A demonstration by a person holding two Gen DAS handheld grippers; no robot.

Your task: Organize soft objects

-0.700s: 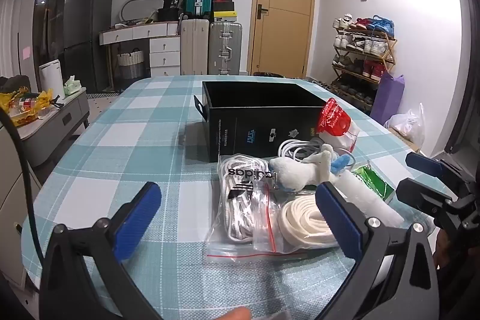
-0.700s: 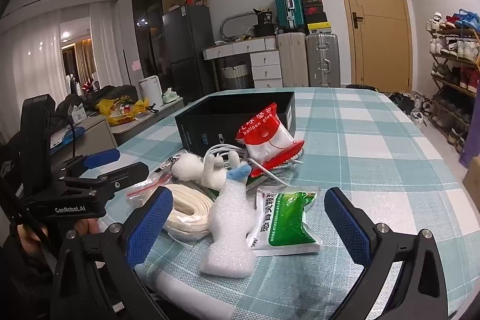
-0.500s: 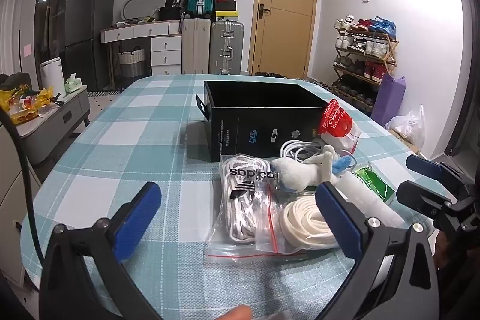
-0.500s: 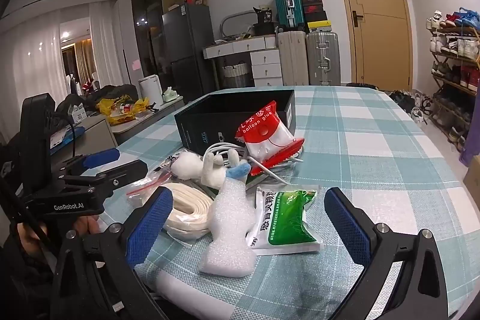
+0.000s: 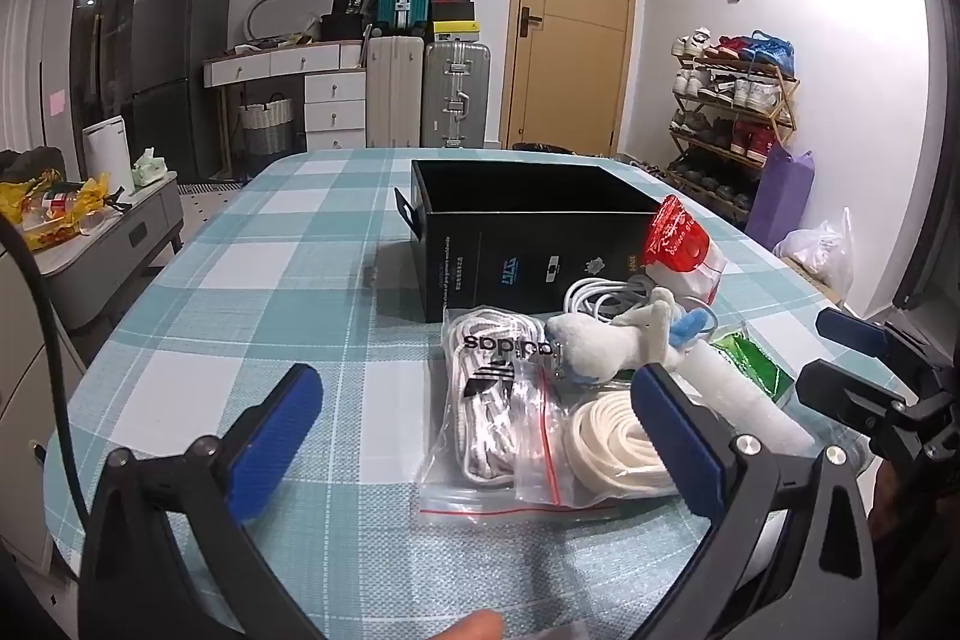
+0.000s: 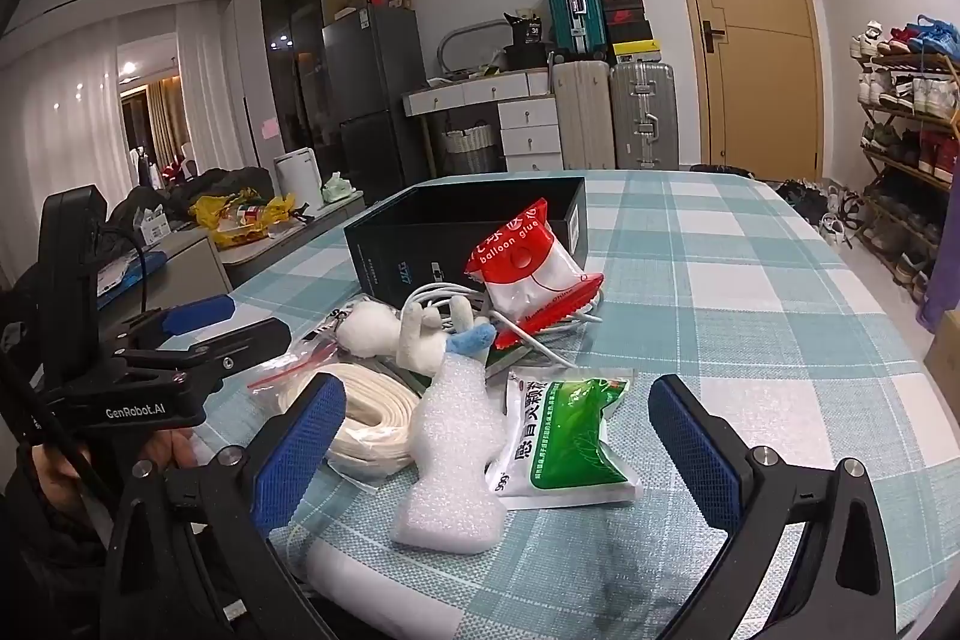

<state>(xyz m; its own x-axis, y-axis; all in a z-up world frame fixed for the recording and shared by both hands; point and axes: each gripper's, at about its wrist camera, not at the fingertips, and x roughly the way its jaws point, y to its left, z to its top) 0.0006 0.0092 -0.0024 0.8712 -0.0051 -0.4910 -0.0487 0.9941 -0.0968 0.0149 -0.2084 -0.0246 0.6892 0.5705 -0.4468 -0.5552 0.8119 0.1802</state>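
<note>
Both claws are spread wide and gripping nothing — the left gripper (image 5: 474, 436) hangs low over the near edge of the checked table (image 5: 288, 280), its blue pads well apart, and the right gripper (image 6: 498, 436) hovers over the same near edge with its pads just as wide. Between the right gripper's fingers sits a white foam piece (image 6: 450, 466), and touching its right side lies a green-and-white sachet (image 6: 564, 439). Just left of the foam, a coil of white strap (image 6: 366, 418) in a clear zip bag; in the left wrist view a second clear bag of white adidas laces (image 5: 492, 394) lies beside it on the left. Behind these, a small white plush toy (image 6: 408, 334) with a blue tip rests against a white cable (image 6: 438, 295), and a red balloon glue packet (image 6: 528, 274) leans on the front of the open black box (image 6: 456, 238) — that box stands farther back, mid-table. Beyond the table, suitcases (image 5: 426, 100) stand by a wooden door (image 5: 570, 16), with a shoe rack (image 5: 732, 112) to the right.
</note>
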